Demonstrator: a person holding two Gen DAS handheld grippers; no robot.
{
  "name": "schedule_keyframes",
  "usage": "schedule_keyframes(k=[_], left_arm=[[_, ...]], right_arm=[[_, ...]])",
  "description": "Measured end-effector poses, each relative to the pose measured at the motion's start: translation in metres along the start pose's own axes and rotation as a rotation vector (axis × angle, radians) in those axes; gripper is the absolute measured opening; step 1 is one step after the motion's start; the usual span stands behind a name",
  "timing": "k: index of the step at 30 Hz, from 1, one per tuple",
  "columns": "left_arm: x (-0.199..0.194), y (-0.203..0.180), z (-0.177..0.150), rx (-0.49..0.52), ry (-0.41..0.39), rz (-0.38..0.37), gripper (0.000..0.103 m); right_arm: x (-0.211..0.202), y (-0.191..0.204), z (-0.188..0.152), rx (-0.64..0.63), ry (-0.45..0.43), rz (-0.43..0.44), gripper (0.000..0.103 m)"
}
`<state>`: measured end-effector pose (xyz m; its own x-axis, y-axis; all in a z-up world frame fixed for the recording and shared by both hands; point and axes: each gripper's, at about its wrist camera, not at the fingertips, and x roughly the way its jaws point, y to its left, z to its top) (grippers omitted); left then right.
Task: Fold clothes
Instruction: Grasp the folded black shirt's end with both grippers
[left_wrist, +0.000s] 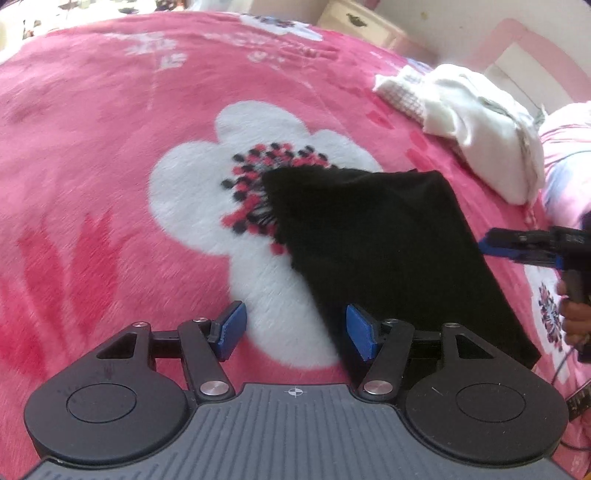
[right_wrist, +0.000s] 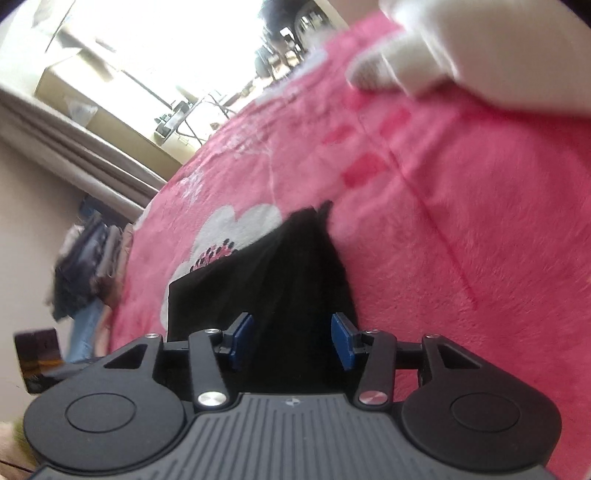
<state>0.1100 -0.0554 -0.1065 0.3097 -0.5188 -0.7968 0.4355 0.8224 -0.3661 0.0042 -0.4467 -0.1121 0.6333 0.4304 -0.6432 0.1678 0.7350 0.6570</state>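
A folded black garment (left_wrist: 388, 251) lies flat on the pink flowered blanket (left_wrist: 92, 147), partly over a large white flower print. My left gripper (left_wrist: 295, 314) is open above the garment's near left edge, its right pad (left_wrist: 360, 332) over the black cloth and its left pad over the blanket. The right gripper (left_wrist: 517, 245) comes in from the right edge, level with the garment's right side, held by a hand (left_wrist: 576, 321). In the right wrist view my right gripper (right_wrist: 291, 325) is open, with the black garment (right_wrist: 288, 266) lying between and beyond its pads, which do not press on it.
A crumpled white garment (left_wrist: 480, 122) lies at the far right of the bed, also blurred at top right (right_wrist: 461, 48). A cream drawer unit (left_wrist: 362, 22) and pink headboard (left_wrist: 517, 44) stand behind. A stack of clothes (right_wrist: 88, 266) sits beside the bed.
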Motion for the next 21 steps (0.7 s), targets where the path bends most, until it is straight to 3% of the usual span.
schedule_keyframes(k=[4, 8, 21], left_arm=[[0.009, 0.002, 0.005, 0.016, -0.028, -0.047, 0.061], [0.019, 0.005, 0.014, 0.025, -0.047, -0.092, 0.061], [0.045, -0.003, 0.036, 0.098, -0.104, -0.129, 0.059]], right_arm=[[0.015, -0.032, 0.009, 0.118, 0.023, 0.1, 0.049], [0.032, -0.047, 0.027, 0.152, 0.043, 0.173, 0.05], [0.093, -0.04, 0.079, 0.067, 0.073, 0.297, 0.049]])
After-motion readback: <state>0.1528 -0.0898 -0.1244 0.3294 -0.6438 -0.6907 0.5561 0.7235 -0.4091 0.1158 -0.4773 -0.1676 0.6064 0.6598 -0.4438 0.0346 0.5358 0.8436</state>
